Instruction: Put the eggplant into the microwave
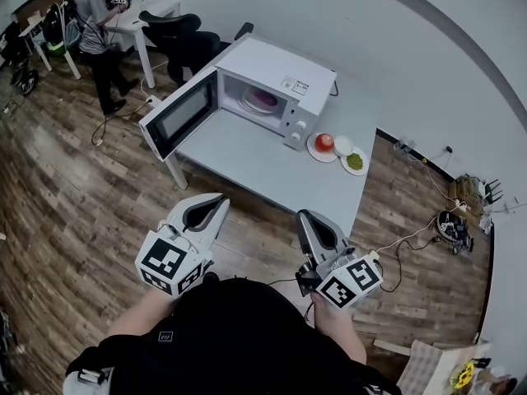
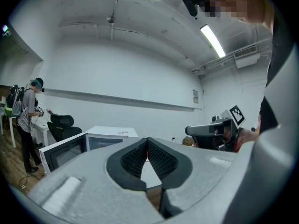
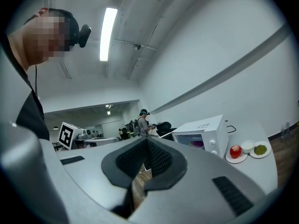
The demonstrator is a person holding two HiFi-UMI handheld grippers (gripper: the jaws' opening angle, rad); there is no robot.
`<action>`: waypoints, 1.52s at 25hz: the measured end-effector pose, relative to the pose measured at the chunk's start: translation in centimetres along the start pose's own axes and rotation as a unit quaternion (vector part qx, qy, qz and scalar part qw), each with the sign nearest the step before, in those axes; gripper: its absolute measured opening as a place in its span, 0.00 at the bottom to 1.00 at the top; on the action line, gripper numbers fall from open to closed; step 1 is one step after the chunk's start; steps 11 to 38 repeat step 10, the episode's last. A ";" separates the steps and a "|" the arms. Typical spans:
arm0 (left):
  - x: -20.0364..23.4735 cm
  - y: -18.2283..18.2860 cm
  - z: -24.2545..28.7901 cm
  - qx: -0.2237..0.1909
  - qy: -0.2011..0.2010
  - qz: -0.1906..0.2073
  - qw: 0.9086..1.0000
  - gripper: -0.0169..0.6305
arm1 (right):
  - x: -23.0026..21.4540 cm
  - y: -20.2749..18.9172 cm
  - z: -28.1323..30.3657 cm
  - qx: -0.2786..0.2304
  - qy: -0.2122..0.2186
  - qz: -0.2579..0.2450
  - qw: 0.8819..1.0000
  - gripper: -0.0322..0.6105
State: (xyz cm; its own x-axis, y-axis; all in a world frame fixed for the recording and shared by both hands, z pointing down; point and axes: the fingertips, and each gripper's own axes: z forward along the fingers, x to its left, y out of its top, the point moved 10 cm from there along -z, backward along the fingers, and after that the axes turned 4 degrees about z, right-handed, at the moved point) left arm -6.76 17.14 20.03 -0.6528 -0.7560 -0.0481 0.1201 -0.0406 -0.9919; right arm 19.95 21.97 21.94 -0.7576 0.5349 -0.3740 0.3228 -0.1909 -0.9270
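Observation:
A white microwave (image 1: 276, 85) stands on the grey table (image 1: 239, 151) with its door (image 1: 177, 113) swung wide open to the left. Inside, a purple thing that looks like the eggplant (image 1: 262, 99) lies on the turntable plate; it also shows as the purple eggplant (image 3: 197, 143) in the right gripper view. My left gripper (image 1: 216, 202) and right gripper (image 1: 303, 217) are held in front of the table's near edge, well short of the microwave. Each is shut with nothing between its jaws. The left gripper (image 2: 147, 140) points at the microwave (image 2: 110, 135); the right gripper (image 3: 146, 141) points left of the microwave (image 3: 205, 132).
To the right of the microwave sit a plate with a red fruit (image 1: 324, 142), a white bowl (image 1: 343, 145) and a plate of green food (image 1: 355, 162). A person (image 1: 95, 31) stands at a far desk beside black chairs (image 1: 177, 39). Cables (image 1: 412, 237) lie on the wooden floor at right.

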 end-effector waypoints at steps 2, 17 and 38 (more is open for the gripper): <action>0.0 0.0 -0.1 0.000 0.001 0.000 1.000 0.04 | 0.0 -0.1 -0.1 0.002 0.000 0.001 1.000 0.07; 0.2 0.0 -0.1 0.001 0.000 0.000 1.000 0.04 | 0.0 -0.3 0.3 0.007 -0.002 0.000 1.000 0.07; 0.2 0.0 -0.1 0.001 0.000 0.000 1.000 0.04 | 0.0 -0.3 0.3 0.007 -0.002 0.000 1.000 0.07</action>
